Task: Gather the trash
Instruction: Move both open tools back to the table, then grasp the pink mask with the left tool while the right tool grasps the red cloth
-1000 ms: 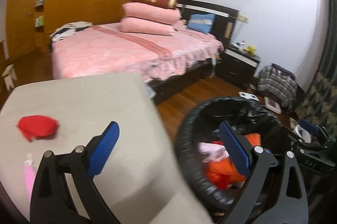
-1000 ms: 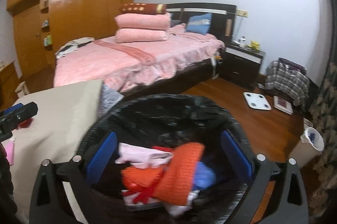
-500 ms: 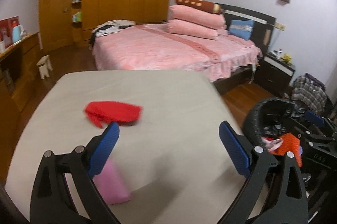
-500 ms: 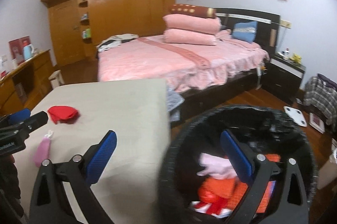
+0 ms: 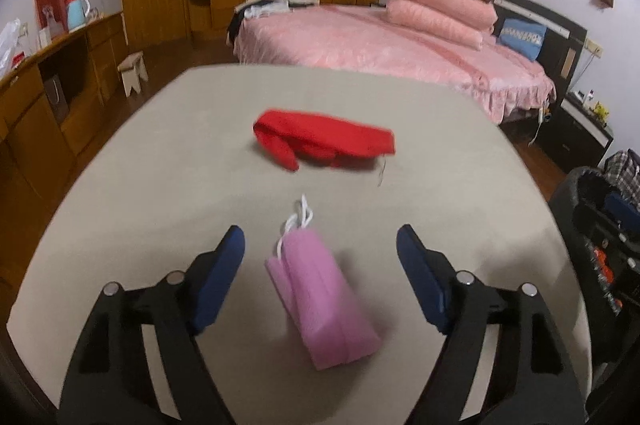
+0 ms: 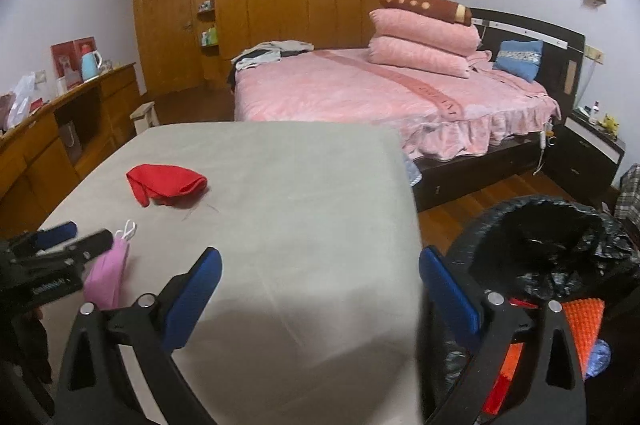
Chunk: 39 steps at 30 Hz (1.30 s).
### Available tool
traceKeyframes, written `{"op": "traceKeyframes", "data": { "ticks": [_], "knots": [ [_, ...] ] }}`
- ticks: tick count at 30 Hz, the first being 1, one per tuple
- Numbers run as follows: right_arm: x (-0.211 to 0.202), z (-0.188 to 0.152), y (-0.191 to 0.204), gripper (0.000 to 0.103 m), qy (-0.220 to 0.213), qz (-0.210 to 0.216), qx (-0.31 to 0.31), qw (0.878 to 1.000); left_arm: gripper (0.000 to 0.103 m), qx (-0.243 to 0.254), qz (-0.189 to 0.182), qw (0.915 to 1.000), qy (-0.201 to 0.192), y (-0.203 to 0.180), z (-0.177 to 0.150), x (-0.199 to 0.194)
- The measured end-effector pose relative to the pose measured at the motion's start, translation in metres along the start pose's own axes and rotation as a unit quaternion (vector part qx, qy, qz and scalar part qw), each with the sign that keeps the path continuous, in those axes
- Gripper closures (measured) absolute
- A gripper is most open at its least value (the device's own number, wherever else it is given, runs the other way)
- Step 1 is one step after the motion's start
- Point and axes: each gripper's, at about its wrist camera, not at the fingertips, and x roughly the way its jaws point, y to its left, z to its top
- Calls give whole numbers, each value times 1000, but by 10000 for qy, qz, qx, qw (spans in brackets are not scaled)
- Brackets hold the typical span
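The left gripper (image 5: pixel 320 249) hovers low over the beige worktop (image 5: pixel 460 161) with its fingers (image 5: pixel 224 265) released and spread wide, empty. The pink face mask (image 5: pixel 324 297) lies between them, flat on the worktop, its white ear loops (image 5: pixel 298 221) pointing toward 12 o'clock. A red cloth (image 5: pixel 320 141) lies farther out at 12 o'clock, apart from the mask.

The right gripper (image 6: pixel 320 285) is also released and empty, held at the worktop's edge. The black-lined trash bin (image 6: pixel 560 237) stands on the floor at its 3 o'clock and already holds orange and blue items.

The step in hand appears to be grasping the mask. For a sound grasp, the fingers should straddle the mask's body, not the loops, and descend until the tips touch the worktop before closing, since the mask is thin and soft. The transfer then runs toward 3 o'clock to the bin.
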Motion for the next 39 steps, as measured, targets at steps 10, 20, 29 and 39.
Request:
{"op": "traceKeyframes", "data": {
  "ticks": [10,20,29,39],
  "knots": [
    [15,-2,9,7,114,73,-39,9999,91,-64,-239,9988,423,4,-12,18],
    [18,6,17,7,50,142,-106,9998,101,-162,-207,9996,115,13,0,4],
    [36,25,44,7,-92,369,-161,9991,101,-314,30,9994,-106,40,25,5],
    [81,52,97,8,-45,744,-249,9969,101,-453,245,9986,-119,83,42,21]
  ]
}}
